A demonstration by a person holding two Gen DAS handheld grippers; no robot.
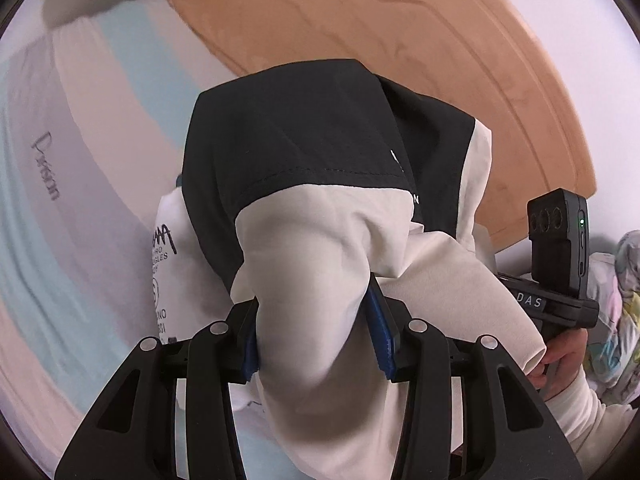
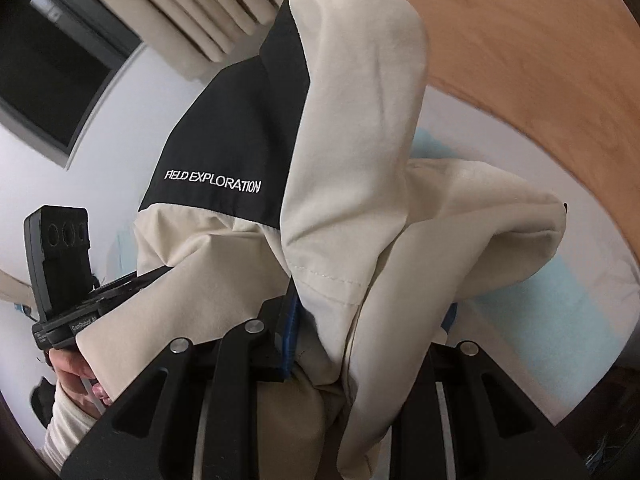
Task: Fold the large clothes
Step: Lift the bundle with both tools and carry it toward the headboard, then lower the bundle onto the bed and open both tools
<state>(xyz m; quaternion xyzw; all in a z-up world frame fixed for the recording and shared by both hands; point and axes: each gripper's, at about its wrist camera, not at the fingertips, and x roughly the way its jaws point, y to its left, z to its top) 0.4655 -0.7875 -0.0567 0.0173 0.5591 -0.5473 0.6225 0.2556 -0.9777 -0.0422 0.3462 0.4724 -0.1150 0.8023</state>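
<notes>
Jacket [image 1: 320,240], cream with black panels, bunched and lifted above striped bedsheet [image 1: 80,208] near wooden headboard [image 1: 400,40]. Clamped in left gripper [image 1: 316,340] and right gripper [image 2: 360,344], blue pads pressing cream folds. Curtain [image 2: 192,12] beyond.

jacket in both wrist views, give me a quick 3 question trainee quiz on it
1. True or false: the left gripper is shut on cream fabric of the jacket.
2. What words are stitched on the jacket's black panel in the right wrist view?
   A. FIELD EXPLORATION
   B. NORTH SUMMIT
   C. TRAIL RUNNER
3. Fill in: behind the jacket in the left wrist view stands a curved ____ headboard.

Key
1. True: the blue pads press a bunched cream fold.
2. A. The right gripper also clamps the jacket.
3. Wooden.
</notes>
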